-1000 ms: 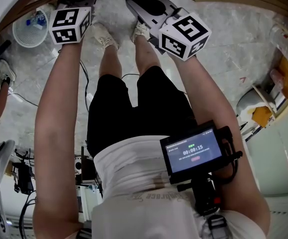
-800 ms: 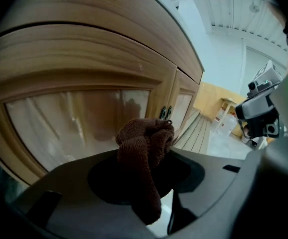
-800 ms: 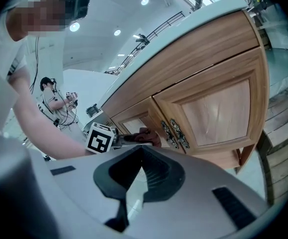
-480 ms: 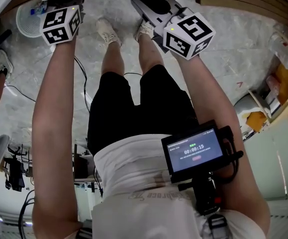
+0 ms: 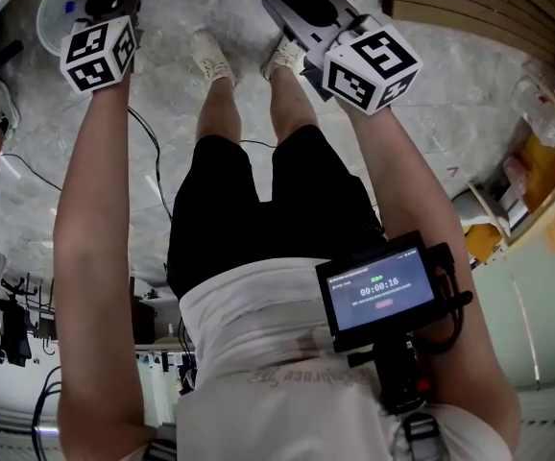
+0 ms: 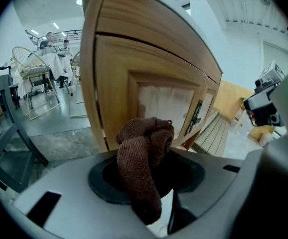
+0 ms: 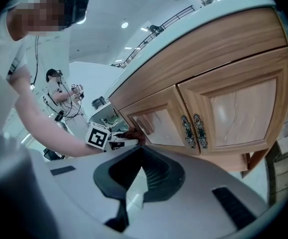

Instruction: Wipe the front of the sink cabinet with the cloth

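L gripper (image 6: pixel 145 159) clamps brown cloth (image 6: pixel 143 169) close by cabinet door (image 6: pixel 165 101); R gripper (image 7: pixel 143 151) jaws pinched together, empty.

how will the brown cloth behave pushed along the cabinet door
Probably floppy: the cloth droops in folds from the left gripper. Its knit looks soft and light, so it would likely squash and drag against the cabinet door.

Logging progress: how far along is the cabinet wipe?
Done: cloth picked up, clamped in the left gripper. In hand: cloth held at a door, contact unclear. Left: the wiping itself; no wiped area can be made out. Right gripper holds nothing.
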Motion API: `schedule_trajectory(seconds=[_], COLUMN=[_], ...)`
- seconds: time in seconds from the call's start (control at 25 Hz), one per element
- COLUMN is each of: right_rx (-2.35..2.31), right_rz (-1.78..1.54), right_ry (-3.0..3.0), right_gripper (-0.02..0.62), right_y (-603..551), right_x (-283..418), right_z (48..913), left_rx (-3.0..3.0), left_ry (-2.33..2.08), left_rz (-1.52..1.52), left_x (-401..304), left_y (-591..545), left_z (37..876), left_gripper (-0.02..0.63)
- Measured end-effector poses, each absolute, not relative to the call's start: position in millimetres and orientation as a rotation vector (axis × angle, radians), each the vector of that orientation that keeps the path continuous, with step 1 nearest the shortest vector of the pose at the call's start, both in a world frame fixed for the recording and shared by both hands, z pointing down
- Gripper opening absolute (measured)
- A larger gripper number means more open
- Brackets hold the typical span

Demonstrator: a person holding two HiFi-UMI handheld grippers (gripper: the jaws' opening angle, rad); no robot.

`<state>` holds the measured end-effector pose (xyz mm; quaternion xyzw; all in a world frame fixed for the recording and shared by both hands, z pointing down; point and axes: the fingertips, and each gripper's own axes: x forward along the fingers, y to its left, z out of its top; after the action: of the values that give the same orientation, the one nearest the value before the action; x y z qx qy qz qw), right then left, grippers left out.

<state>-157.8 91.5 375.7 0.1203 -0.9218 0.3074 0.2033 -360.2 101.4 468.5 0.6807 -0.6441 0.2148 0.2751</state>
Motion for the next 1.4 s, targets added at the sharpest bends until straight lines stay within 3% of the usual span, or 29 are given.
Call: schedule_trajectory(seconds=[0.48,1.24,1.4], right_rx=[0.329,0.453,0.472], right_rz=[0.862,0.892,0.895], right_ry=[-2.569,-2.564,-2.566], right_gripper=[0.012,0.012,0.012], right_y=[97,91,77], right_x=[-154,-131,-105], right_z=[377,380,381], left_rx=[1.67,1.866,1.904], left_ry=[-1.862,-1.704,-1.663], left_rz=[0.571,0.552,0.541], left_x=[-410,-340,-300], left_y=[119,71,48], left_z=[475,481,482], left_gripper=[0.175,0.175,0.175])
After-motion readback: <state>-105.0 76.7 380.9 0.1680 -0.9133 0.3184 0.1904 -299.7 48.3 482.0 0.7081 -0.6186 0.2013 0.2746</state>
